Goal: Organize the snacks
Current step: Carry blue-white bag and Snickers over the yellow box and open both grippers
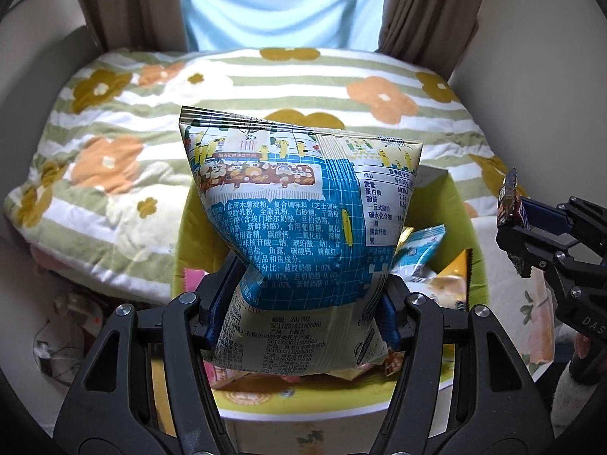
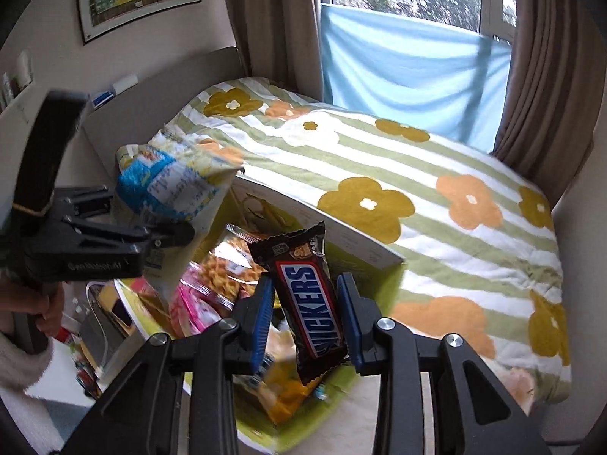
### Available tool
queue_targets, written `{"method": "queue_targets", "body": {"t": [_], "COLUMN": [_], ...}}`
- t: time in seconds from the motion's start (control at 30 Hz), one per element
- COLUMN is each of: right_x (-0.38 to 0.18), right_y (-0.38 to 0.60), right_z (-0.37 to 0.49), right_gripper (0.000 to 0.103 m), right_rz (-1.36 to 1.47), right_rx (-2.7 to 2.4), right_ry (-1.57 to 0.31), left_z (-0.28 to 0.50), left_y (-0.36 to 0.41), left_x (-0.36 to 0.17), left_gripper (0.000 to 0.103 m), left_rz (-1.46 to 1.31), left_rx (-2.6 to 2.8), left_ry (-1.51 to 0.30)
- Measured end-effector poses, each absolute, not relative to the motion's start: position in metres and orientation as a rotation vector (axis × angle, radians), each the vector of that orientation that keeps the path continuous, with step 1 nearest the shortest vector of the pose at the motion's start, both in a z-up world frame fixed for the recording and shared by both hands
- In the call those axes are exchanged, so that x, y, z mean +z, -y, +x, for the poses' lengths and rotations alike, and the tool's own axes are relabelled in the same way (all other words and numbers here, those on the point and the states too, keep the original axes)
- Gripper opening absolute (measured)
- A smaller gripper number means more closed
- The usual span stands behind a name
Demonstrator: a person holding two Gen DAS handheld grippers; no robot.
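Two snacks aloft: one in each hand-held gripper, both held above the lime-green open-topped cardboard box (image 2: pixel 373 276) of loose snacks.
Left hand-held gripper (image 1: pixel 309 303): clamped on the lower part of one puffy blue-and-cream foil snack bag (image 1: pixel 299 204), long axis upright, directly over the box.
Right hand-held gripper (image 2: pixel 305 320): closed on one dark brown Snickers bar (image 2: pixel 309 305), long axis pointing up and away along the fingers, over the box's right side.
Key relation: the box lies straight below both loads; the floral striped quilt on the bed (image 2: pixel 436 197) lies just beyond the box, and the right one looks nearer to it.
Box contents: several wrappers, pink, orange and blue; too jumbled to count.
Count: two hand-held grippers, two held snacks, one box.
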State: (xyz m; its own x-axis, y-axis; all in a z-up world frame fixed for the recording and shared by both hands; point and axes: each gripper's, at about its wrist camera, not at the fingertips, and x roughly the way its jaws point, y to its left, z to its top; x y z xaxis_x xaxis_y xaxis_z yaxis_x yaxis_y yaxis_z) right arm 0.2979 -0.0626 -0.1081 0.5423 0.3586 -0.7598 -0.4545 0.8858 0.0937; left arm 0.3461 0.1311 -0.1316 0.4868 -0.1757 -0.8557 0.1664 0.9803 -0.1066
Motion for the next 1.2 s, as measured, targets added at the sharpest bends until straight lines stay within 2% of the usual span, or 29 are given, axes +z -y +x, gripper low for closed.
{"method": "queue_targets", "body": {"t": [0.03,0.1,0.13,0.17,0.6,0.63,0.67,0.7,0.73,0.77,1.2], "right_x": [-0.109,-0.112,-0.114,-0.116,-0.140,-0.140,-0.140,-0.140,-0.138,-0.137,-0.121], "right_y": [0.058,0.053,0.051,0.049,0.040,0.040,0.041,0.043,0.044,0.045,0.049], "right_z": [0.298,0.301,0.302,0.303,0.333,0.334,0.334,0.333,0.331,0.329,0.292], "right_gripper": [0.031,0.031,0.031,0.031,0.031,0.034,0.053,0.066,0.092,0.103,0.103], "right_rz": [-0.113,-0.105,-0.098,-0.092,-0.056,-0.045,-0.032,-0.017,-0.008,-0.004,0.014], "right_rx": [0.469,0.436,0.427,0.424,0.405,0.399,0.383,0.370,0.369,0.368,0.318], "right_ry": [-0.885,-0.902,-0.910,-0.922,-0.968,-0.966,-0.962,-0.953,-0.945,-0.938,-0.889], "left_z": [0.348,0.352,0.354,0.355,0.344,0.344,0.343,0.341,0.340,0.338,0.303], "left_y": [-0.134,-0.135,-0.136,-0.136,-0.147,-0.148,-0.148,-0.149,-0.149,-0.149,-0.154], "left_x": [-0.133,-0.134,-0.134,-0.134,-0.160,-0.160,-0.160,-0.160,-0.159,-0.159,-0.139], "left_gripper": [0.061,0.080,0.101,0.103,0.103,0.103,0.103,0.103,0.103,0.103,0.103], "left_rz": [-0.014,-0.005,0.008,0.019,-0.004,-0.002,-0.001,-0.003,-0.004,-0.004,0.015], "left_rx": [-0.229,-0.268,-0.269,-0.264,-0.207,-0.203,-0.199,-0.196,-0.197,-0.196,-0.198], "left_ry": [-1.046,-1.045,-1.038,-1.024,-1.064,-1.068,-1.069,-1.068,-1.067,-1.065,-1.019]}}
